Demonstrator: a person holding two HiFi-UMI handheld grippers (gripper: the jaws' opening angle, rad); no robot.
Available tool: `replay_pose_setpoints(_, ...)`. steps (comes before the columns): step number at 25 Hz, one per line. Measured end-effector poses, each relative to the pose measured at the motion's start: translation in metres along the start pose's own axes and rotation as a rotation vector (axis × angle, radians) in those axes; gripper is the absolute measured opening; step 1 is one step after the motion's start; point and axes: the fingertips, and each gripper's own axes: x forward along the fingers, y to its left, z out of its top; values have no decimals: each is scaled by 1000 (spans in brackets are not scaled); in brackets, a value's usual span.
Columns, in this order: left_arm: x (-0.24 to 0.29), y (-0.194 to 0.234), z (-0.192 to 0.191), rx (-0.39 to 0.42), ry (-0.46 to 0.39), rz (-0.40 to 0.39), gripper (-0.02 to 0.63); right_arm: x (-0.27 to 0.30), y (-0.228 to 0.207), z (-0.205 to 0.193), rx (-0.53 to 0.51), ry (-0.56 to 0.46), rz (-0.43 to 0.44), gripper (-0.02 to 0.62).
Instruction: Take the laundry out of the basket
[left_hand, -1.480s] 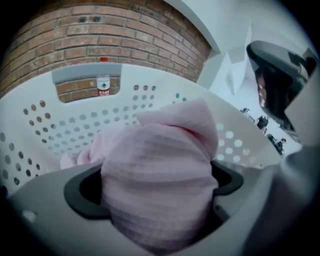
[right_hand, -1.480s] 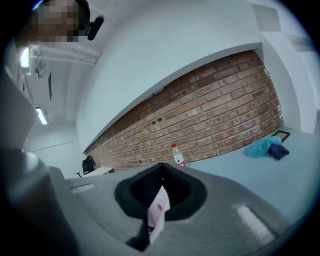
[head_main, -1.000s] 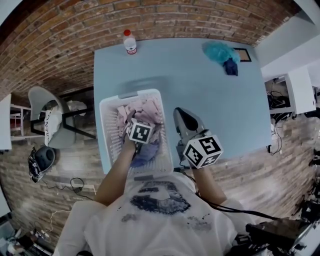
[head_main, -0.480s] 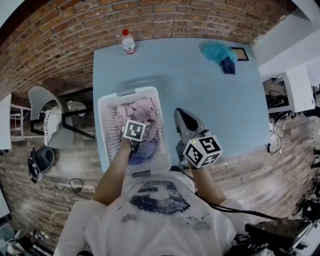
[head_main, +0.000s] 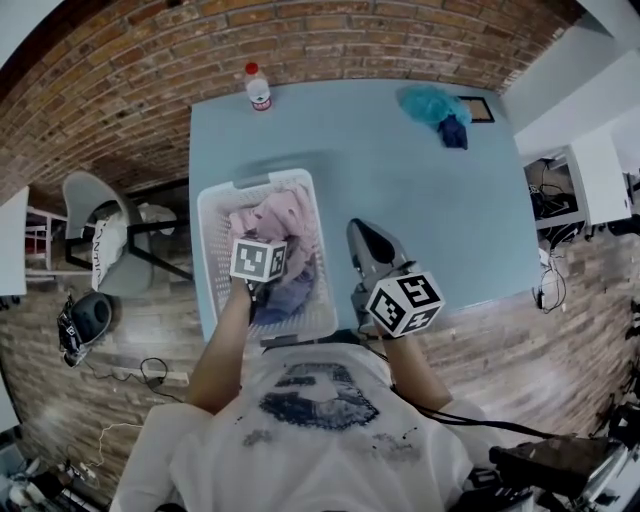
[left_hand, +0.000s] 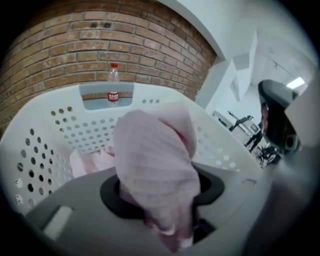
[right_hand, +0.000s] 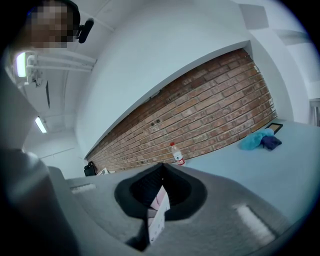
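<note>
A white perforated laundry basket (head_main: 210, 250) stands at the near left of the light-blue table (head_main: 400, 190), with pink laundry (head_main: 287, 214) and a bluish piece (head_main: 290, 295) in it. My left gripper (head_main: 265, 246) is over the basket, its jaws hidden under its marker cube in the head view. In the left gripper view my left gripper (left_hand: 162, 186) is closing, with a bunched pink garment (left_hand: 155, 160) pinched between its jaws and bulging up above the basket wall (left_hand: 60, 125). My right gripper (head_main: 362, 232) rests shut and empty on the table just right of the basket; its tips (right_hand: 161, 167) meet.
A water bottle (head_main: 259, 86) stands at the table's far edge by the brick wall. A teal cloth (head_main: 432, 102) and a dark blue one (head_main: 453, 133) lie at the far right beside a small frame. A chair (head_main: 95, 235) stands left of the table.
The left gripper's jaws have closed on the pink garment. It has moved a little left and up with the garment. The right gripper has stayed put.
</note>
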Motion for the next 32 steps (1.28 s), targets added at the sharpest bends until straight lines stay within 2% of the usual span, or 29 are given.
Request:
replay_pose_setpoints(8,-42,-5,11,-55,-116,-15,227,-9,17,2,-19,-9,31,-2)
replay_pose_setpoints(13,-74,-8,18,-88,-216,-73,227,-15,31,8,-40,-30,26,-2)
replay_pose_setpoints(23,-133,-6,37,16,-326,-149,225,-8,68,14,-85,-86,-52,-2)
replay_pose_setpoints(32,-176,-23,65,108,-407,-214,224,-25,85,29,-125,-147,-128,-2)
